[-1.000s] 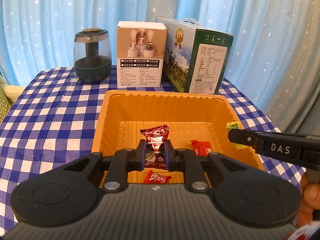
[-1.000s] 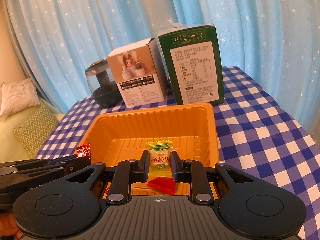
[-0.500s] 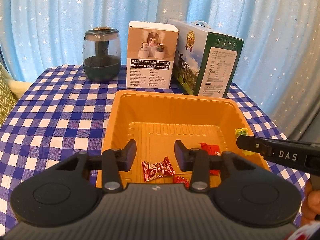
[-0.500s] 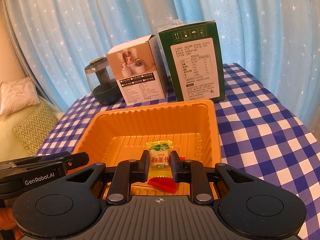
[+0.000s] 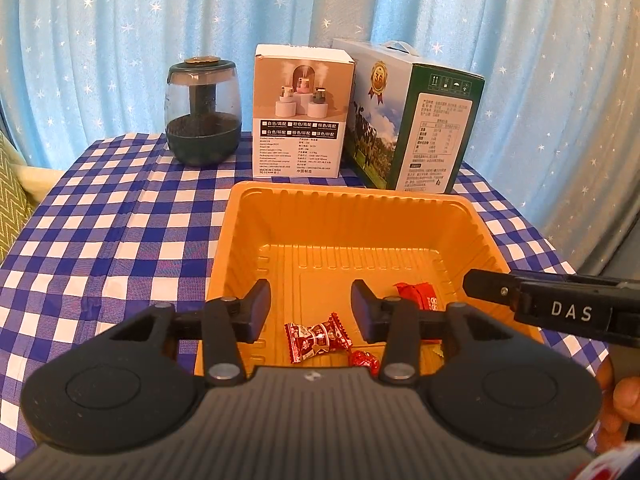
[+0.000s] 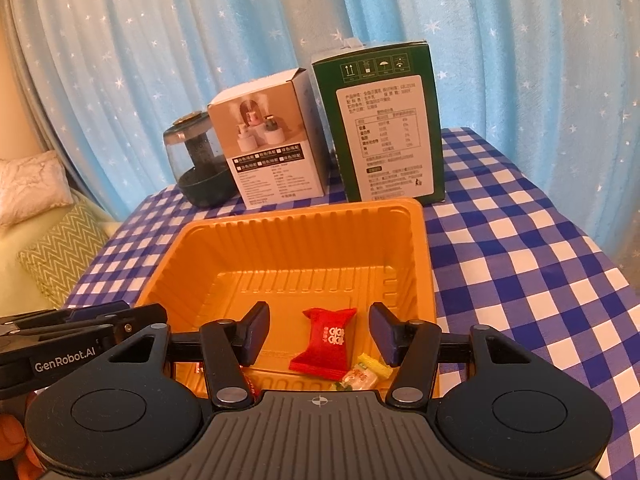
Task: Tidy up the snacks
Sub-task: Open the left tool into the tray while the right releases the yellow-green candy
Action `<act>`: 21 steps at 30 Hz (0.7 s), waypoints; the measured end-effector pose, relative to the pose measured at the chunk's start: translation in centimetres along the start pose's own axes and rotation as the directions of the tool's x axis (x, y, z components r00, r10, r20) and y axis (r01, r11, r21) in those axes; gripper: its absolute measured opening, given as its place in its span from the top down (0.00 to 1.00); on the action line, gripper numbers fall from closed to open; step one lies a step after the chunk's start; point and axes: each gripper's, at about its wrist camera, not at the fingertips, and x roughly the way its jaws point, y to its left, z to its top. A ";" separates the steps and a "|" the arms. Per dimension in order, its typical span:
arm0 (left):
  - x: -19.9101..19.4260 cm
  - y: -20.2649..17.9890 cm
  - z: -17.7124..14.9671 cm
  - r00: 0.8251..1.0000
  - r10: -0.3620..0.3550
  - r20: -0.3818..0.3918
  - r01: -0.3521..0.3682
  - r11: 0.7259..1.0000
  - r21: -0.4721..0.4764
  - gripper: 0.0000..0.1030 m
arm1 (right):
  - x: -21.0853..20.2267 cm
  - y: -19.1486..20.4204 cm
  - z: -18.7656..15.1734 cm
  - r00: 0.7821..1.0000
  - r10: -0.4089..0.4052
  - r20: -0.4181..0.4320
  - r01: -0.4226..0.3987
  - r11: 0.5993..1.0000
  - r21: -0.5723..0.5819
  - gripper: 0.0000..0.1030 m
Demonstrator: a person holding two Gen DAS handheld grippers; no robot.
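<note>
Orange plastic tray [image 5: 352, 216] [image 6: 296, 240] sits on the blue-and-white checked cloth [image 5: 112, 232] [image 6: 520, 264] covering the counter, and both your grippers hang over its near edge. Your left gripper [image 5: 311, 309] has its fingers spread wide with nothing between them; below the gap a red printed candy [image 5: 317, 337] with twisted ends lies on the tray floor, and a small red foil sweet [image 5: 365, 359] sits just right of it, near the tray's front wall. Your right gripper [image 6: 319, 332] is also spread apart and empty; in its view a red pillow-pack candy [image 6: 327, 338] [image 5: 416, 296] lies on the tray floor between the fingers, and a yellow-green wrapped candy [image 6: 365, 372] rests just right of it, at the near right corner. From the left wrist view, the right gripper's dark finger enters from the right, over the tray's right rim. At the far side of the counter, left to right: a dark glass jar [image 5: 203, 110] [image 6: 198, 166], a white product box [image 5: 302, 108] [image 6: 268, 136], a green carton [image 5: 416, 120] [image 6: 382, 124]. Blue star-print curtain [image 5: 120, 32] [image 6: 520, 40] hangs behind.
</note>
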 end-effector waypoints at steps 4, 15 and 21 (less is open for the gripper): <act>-0.1 0.0 -0.1 1.000 -0.001 0.002 0.001 1.000 0.006 0.61 | 0.0 0.0 0.0 1.000 -0.003 0.000 0.003 1.000 -0.005 0.46; -0.5 -0.5 -0.3 1.000 -0.001 0.009 0.000 0.999 0.037 0.58 | -0.4 -0.5 0.2 1.000 -0.014 0.012 0.014 1.000 -0.003 0.46; -1.5 -0.6 -0.7 1.000 -0.001 0.016 0.000 0.998 0.058 0.56 | -1.3 -1.0 0.1 0.999 -0.028 0.030 0.028 1.000 -0.001 0.46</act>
